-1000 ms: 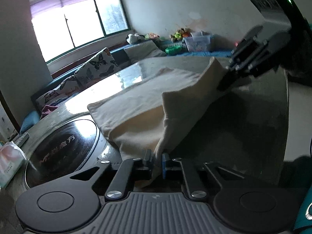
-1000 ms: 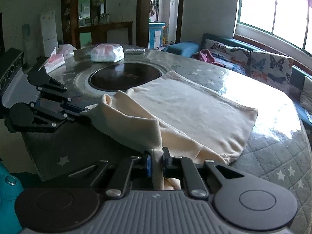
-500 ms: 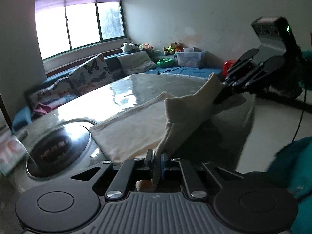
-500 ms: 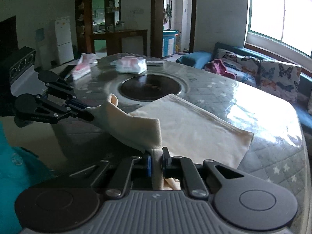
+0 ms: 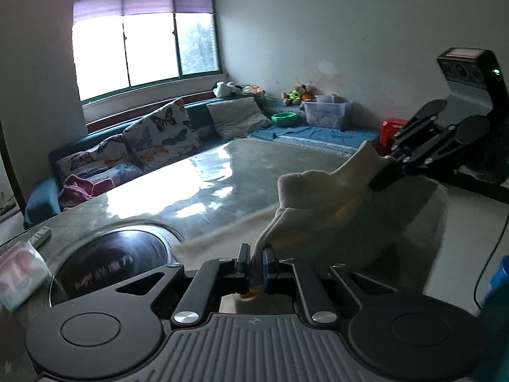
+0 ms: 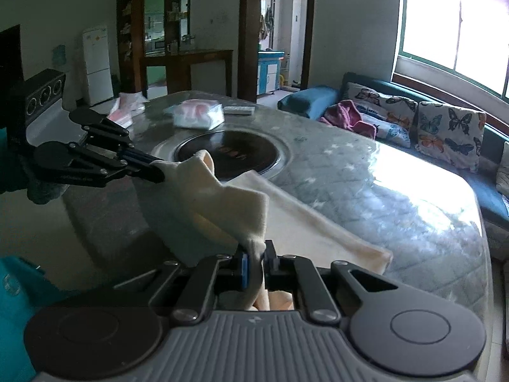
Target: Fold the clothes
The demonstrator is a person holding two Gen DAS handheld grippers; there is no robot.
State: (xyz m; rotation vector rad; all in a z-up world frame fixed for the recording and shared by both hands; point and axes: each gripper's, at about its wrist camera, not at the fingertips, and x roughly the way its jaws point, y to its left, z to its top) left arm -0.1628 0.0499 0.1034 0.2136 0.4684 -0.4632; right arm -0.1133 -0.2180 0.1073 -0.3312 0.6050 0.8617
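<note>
A cream cloth garment [image 5: 321, 203] [image 6: 229, 203] hangs stretched between my two grippers, lifted above the near edge of the round table [image 6: 366, 172]. My left gripper [image 5: 255, 262] is shut on one corner of the cream garment. My right gripper [image 6: 254, 262] is shut on the other corner. Each gripper shows in the other's view: the right gripper [image 5: 380, 181] at the right, the left gripper [image 6: 159, 172] at the left. The far part of the garment [image 6: 318, 232] still lies on the table.
A dark round hob [image 6: 227, 154] [image 5: 111, 264] is set into the table's middle. Tissue packs [image 6: 197, 114] and a remote [image 6: 238, 110] lie beyond it. A sofa with butterfly cushions [image 6: 445, 127] runs under the window. A teal sleeve [image 6: 16, 315] is at the near left.
Both grippers have risen with the garment's near edge, pulling more of the cloth up off the table. The view has lifted toward the room.
</note>
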